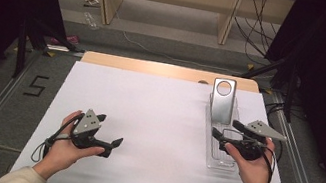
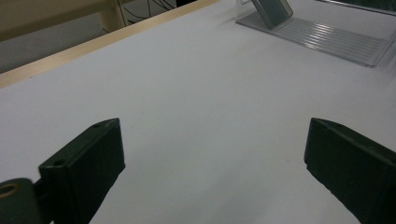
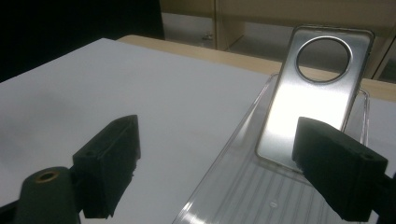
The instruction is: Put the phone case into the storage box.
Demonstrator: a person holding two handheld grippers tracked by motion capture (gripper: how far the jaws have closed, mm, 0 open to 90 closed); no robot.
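Both grippers are held open: right gripper point(image 3: 215, 163) before the phone case point(image 3: 310, 93) propped in a clear tray point(image 3: 224, 186), left gripper point(image 2: 212, 163) released. "5" point(image 1: 36, 86) is marked on the floor.

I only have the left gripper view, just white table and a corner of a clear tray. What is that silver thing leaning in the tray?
Observer: A silver phone case with a round camera cutout, standing propped at the far end of the clear tray.
Operator: Where is the right gripper?
Observer: The right gripper hovers over the tray's near part, pointing toward the case.
Operator: Is it holding anything?
Observer: No. In the right gripper view its jaws stand wide apart with nothing between them, short of the case.
Operator: And my left gripper, from above?
Observer: The left gripper sits low over the white table, well left of the tray.
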